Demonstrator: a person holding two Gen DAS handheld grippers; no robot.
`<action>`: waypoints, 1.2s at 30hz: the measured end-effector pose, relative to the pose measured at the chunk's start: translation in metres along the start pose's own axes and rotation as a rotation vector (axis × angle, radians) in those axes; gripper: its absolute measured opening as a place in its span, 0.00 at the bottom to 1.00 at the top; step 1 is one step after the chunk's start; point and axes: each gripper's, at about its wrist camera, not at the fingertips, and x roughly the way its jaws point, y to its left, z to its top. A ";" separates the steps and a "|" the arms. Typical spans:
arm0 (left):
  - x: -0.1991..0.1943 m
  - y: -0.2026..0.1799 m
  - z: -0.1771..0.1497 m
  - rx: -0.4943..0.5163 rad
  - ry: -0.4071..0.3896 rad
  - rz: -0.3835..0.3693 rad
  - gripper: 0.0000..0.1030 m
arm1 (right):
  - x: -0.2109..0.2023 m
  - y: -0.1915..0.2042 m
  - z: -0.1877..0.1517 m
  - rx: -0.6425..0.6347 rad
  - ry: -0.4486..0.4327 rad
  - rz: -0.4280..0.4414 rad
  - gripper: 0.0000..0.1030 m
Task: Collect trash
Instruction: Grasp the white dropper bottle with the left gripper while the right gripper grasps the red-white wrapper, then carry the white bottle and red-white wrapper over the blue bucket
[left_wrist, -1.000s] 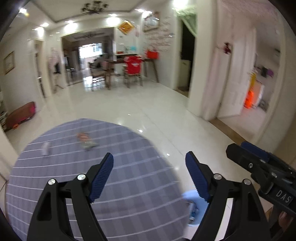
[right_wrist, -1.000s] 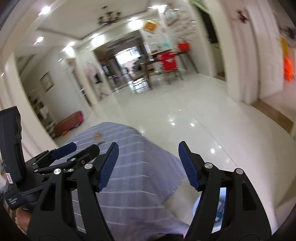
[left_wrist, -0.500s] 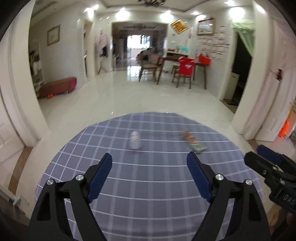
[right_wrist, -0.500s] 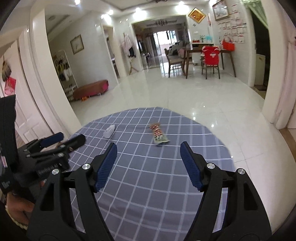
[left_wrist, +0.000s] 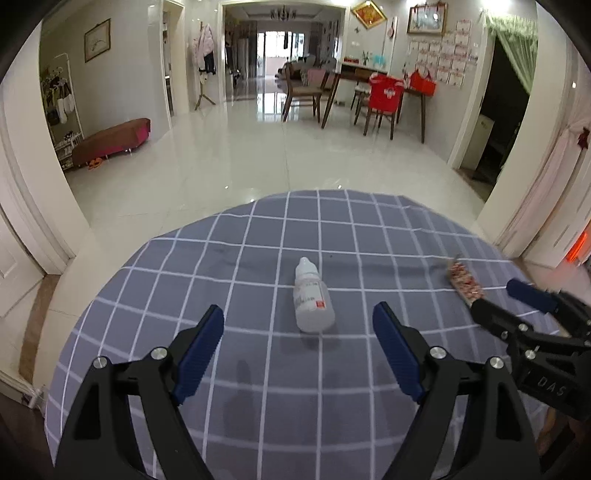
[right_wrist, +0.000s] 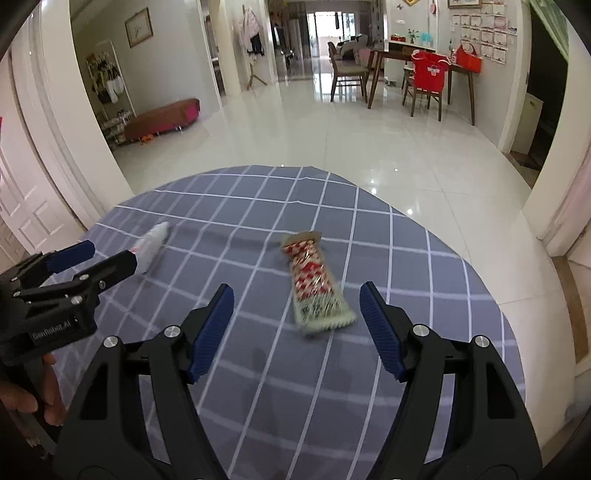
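A small white dropper bottle (left_wrist: 312, 300) lies on its side on the round table with a grey checked cloth (left_wrist: 258, 387). My left gripper (left_wrist: 298, 355) is open and empty, just short of the bottle. A red-and-white snack wrapper (right_wrist: 317, 285) lies flat on the cloth, a little ahead of my open, empty right gripper (right_wrist: 296, 331). The wrapper also shows in the left wrist view (left_wrist: 464, 281), partly behind the right gripper. The bottle shows blurred in the right wrist view (right_wrist: 153, 243) beside the left gripper.
The table edge (right_wrist: 491, 295) drops to a glossy white tiled floor (left_wrist: 258, 166). A dining table with chairs (left_wrist: 373, 99) and a low red bench (left_wrist: 112, 140) stand far off. White door frames (left_wrist: 33, 206) flank the table.
Both views have swung from the floor and table edge onto the tabletop and moved closer. The bottle now lies between the left fingers' line, the wrapper before the right ones.
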 end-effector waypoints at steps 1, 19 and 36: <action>0.008 -0.002 0.002 0.007 0.009 -0.002 0.74 | 0.008 -0.001 0.002 -0.005 0.012 0.001 0.68; -0.054 -0.057 -0.002 0.069 -0.091 -0.057 0.23 | -0.026 -0.011 -0.009 -0.066 -0.026 0.113 0.11; -0.213 -0.190 -0.066 0.185 -0.317 -0.110 0.23 | -0.253 -0.096 -0.104 0.109 -0.378 0.214 0.11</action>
